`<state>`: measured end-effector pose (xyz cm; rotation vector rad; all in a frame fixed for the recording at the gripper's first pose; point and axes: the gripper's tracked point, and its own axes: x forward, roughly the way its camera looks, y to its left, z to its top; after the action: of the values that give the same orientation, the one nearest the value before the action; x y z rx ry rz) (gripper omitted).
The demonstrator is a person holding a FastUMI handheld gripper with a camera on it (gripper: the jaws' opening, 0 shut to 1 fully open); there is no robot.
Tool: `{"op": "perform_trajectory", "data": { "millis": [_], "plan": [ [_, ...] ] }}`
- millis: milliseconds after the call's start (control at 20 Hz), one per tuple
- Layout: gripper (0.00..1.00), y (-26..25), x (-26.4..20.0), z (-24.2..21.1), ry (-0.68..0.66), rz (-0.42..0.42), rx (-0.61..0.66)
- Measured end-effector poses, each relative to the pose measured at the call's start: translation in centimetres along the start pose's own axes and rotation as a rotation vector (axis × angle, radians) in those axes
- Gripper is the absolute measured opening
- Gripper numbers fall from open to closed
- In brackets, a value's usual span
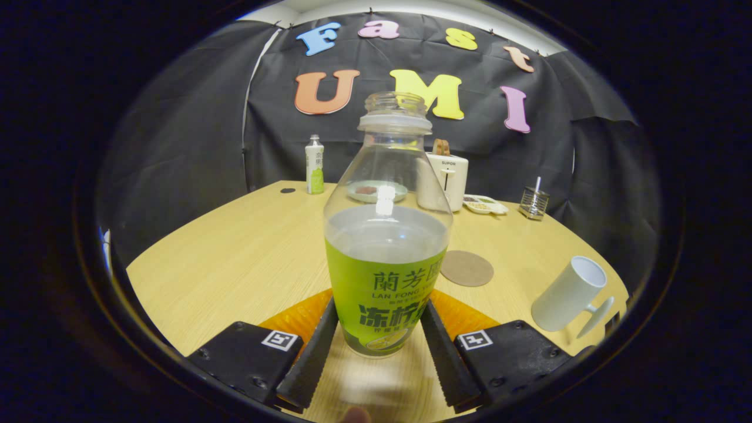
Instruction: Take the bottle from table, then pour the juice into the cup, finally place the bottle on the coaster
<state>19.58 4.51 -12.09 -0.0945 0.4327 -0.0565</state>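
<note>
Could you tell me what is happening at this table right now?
A person is working hand-held tongs, whose fingers press on both sides of a clear plastic bottle with a green label, uncapped and about half full. The bottle appears upright, just above or on the light wooden table. No pouring has begun. Beyond the tongs lies a round brown cork coaster, and further to that side stands a white ceramic cup with a handle.

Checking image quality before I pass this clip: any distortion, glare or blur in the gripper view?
Gripper view: fisheye bends the light wooden table edge into a curve and tilts the white mug; the clear uncapped bottle with green label, between the gripper fingers, is sharp, with a small bright reflection on its glass; far items beyond it look soft; lighting is even, shadows faint.
</note>
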Motion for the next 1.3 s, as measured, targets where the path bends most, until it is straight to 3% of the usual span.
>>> {"op": "perform_trajectory", "data": {
  "millis": [450, 650, 1300],
  "plan": [
    [0.81, -0.7, -3.1, 2.3, -0.027, 0.008, 0.023],
    [0.8, -0.1, -4.8, 3.7, -0.07, 0.058, 0.053],
    [0.8, -1.8, -8.0, 5.9, -0.151, 0.153, 0.307]
  ]
}}
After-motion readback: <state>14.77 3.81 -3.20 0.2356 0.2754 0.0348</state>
